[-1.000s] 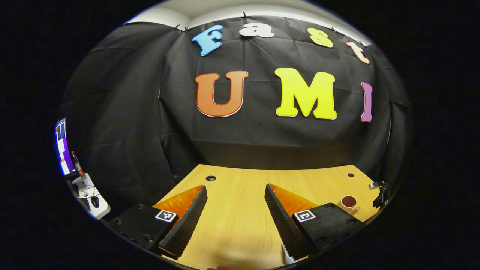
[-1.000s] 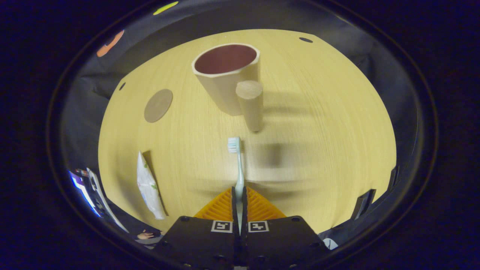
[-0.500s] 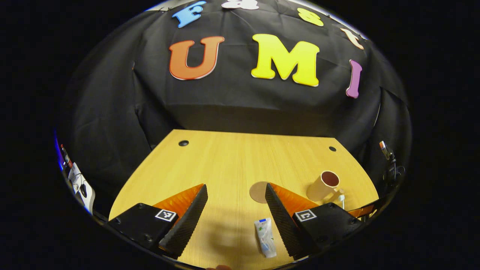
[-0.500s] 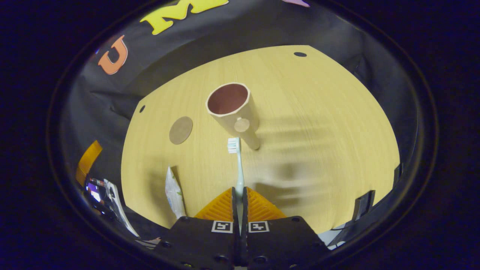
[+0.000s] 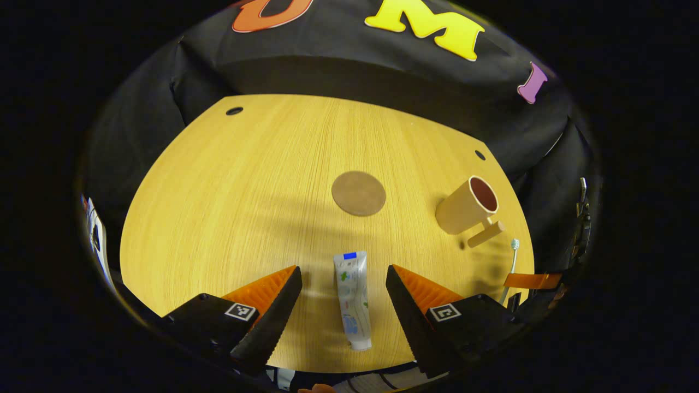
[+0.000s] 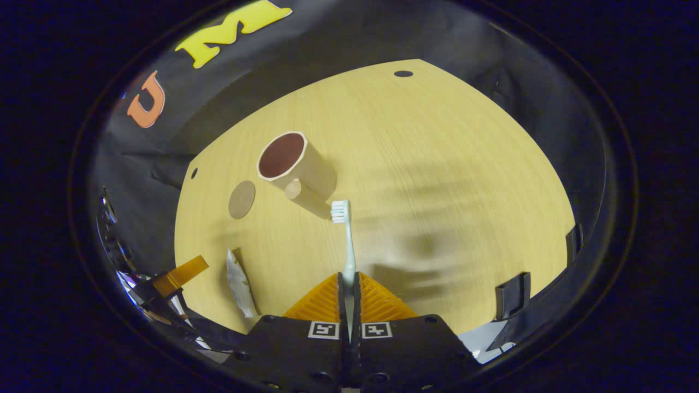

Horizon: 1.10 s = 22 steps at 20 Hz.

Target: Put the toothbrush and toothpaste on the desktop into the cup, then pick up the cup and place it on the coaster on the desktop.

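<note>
In the left gripper view, my left gripper hangs above the desktop with its fingers wide apart. The toothpaste lies flat between them, but I judge that the fingers are above it and do not touch it. Its cap end points toward me and the flat end points toward the coaster, which sits bare a little farther away. The cup stands to the right of the coaster, with its handle pointing to the near side. At the right edge I see the toothbrush in the air, held by the other gripper.

In the right gripper view, my right gripper is closed tight on the handle of the toothbrush. The bristle head points forward and appears just beside the handle of the cup, though I cannot tell how high above it the head is. The toothpaste and the coaster lie to the left.

To do this step well, I think I must bring the brush over the cup opening, not over its handle, turn it more upright, and release only when the lower end is inside. With the left gripper I should come down straight and close on the middle of the tube.
</note>
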Available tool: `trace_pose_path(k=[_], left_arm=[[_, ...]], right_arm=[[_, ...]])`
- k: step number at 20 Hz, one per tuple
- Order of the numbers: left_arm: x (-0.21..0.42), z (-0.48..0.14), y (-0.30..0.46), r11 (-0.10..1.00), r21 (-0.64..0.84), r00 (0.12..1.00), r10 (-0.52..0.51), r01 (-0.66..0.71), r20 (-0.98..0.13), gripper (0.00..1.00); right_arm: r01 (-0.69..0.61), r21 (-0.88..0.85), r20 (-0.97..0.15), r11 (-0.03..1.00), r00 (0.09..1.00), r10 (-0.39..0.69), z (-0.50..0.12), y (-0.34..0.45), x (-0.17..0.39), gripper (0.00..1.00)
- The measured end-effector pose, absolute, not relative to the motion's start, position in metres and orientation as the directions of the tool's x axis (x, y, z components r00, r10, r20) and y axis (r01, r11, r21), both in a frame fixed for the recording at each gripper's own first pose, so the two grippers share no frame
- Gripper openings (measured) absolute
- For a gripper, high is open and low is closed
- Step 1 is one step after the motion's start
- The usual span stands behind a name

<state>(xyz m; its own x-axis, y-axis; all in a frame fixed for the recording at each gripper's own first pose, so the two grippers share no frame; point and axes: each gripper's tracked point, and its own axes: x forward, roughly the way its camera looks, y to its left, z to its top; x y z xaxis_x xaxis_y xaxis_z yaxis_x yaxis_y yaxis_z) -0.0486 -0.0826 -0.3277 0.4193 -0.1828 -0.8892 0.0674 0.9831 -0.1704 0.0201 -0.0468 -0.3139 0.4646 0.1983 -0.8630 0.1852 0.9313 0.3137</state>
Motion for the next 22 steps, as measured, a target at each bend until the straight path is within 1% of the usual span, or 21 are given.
trace_pose_path(k=[6,8,12,13,14,15,16,17,19,20,21,22], left_arm=[[-0.068,-0.351,-0.086,0.983,-0.177,0.262,-0.183,0.045,-0.948,0.99],[-0.067,-0.350,-0.086,0.984,-0.170,0.230,-0.176,0.046,-0.957,0.99],[-0.056,-0.340,-0.087,0.984,-0.171,0.198,-0.178,0.048,-0.964,0.99],[-0.052,-0.336,-0.088,0.983,-0.178,0.190,-0.183,0.047,-0.964,0.95],[-0.049,-0.332,-0.085,0.985,-0.167,0.186,-0.172,0.047,-0.967,0.90],[-0.042,-0.325,-0.085,0.984,-0.171,0.188,-0.177,0.052,-0.966,0.76],[-0.037,-0.319,-0.085,0.983,-0.176,0.188,-0.183,0.056,-0.965,0.73],[-0.032,-0.312,-0.084,0.984,-0.171,0.185,-0.177,0.051,-0.967,0.58],[-0.020,-0.300,-0.082,0.985,-0.169,0.182,-0.175,0.046,-0.968,0.57],[-0.012,-0.294,-0.078,0.988,-0.150,0.193,-0.152,0.025,-0.969,0.44],[-0.004,-0.288,-0.078,0.989,-0.150,0.193,-0.150,0.013,-0.970,0.20],[0.002,-0.282,-0.078,0.988,-0.153,0.188,-0.154,0.016,-0.970,0.19]], right_arm=[[0.211,0.315,-0.873,0.925,0.448,0.195,-0.321,-0.060,0.017,0.00],[0.213,0.319,-0.876,0.923,0.439,0.201,-0.323,-0.062,0.018,0.00],[0.220,0.332,-0.877,0.917,0.431,0.214,-0.323,-0.062,0.019,0.01],[0.221,0.334,-0.876,0.917,0.431,0.215,-0.323,-0.063,0.019,0.01],[0.222,0.335,-0.876,0.916,0.431,0.216,-0.323,-0.062,0.019,0.01],[0.223,0.334,-0.877,0.916,0.430,0.215,-0.323,-0.063,0.019,0.01],[0.224,0.333,-0.877,0.916,0.430,0.214,-0.323,-0.064,0.018,0.01],[0.225,0.333,-0.877,0.916,0.430,0.213,-0.323,-0.064,0.018,0.01],[0.221,0.337,-0.875,0.915,0.432,0.218,-0.322,-0.063,0.018,0.01],[0.218,0.340,-0.874,0.915,0.432,0.222,-0.320,-0.062,0.017,0.01],[0.215,0.340,-0.873,0.915,0.434,0.223,-0.319,-0.061,0.016,0.01],[0.213,0.339,-0.873,0.917,0.436,0.221,-0.319,-0.061,0.015,0.01]])
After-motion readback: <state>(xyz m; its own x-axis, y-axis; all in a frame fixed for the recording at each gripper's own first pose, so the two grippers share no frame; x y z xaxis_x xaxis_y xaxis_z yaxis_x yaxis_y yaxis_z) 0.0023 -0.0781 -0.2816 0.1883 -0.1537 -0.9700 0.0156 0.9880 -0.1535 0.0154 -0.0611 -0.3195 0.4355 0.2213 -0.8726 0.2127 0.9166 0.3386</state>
